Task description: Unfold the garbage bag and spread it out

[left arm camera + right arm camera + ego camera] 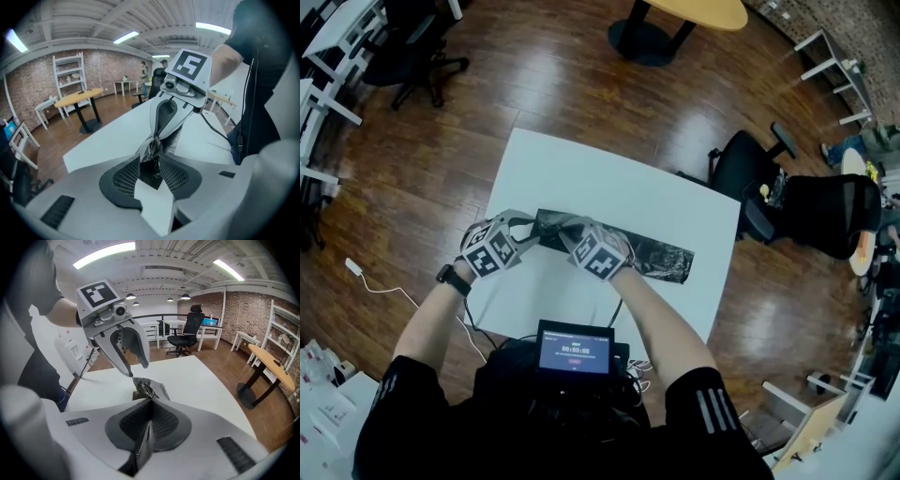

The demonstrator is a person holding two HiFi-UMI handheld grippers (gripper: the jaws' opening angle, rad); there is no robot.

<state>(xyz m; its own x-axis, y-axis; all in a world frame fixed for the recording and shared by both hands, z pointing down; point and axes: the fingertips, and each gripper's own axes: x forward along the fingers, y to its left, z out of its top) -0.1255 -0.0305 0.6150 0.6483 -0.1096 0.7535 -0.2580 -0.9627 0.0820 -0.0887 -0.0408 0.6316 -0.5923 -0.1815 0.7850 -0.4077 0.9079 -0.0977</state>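
Both forearms reach forward over the white desk (581, 169), elbows tucked in and a black watch (453, 278) on the left wrist. The two hands are drawn close together at the near-left part of the desk. Each holds its tool tilted steeply down toward the surface, marker cubes facing up.

The left gripper (532, 232) comes in from the left and the right gripper (569, 232) sits just beside it, so their tips nearly meet over the same spot. The left gripper's fingers (136, 345) stand apart. A dark end of the bag lies in the gap between them, and I can't see the pads pressing on it. One fingertip touches the crumpled plastic. The right gripper's fingers (161, 117) are together, pinched on a bunched-up tuft of the bag, with a thin sliver of black film caught between the pads.

The garbage bag (647, 253) is black and glossy and folded into a long, narrow strip. It lies flat on the desk and runs from the grippers off to the right, slanting a little toward the near edge. Its left end is lifted and wrinkled where the tools meet, and the rest lies flat with creases along its length.
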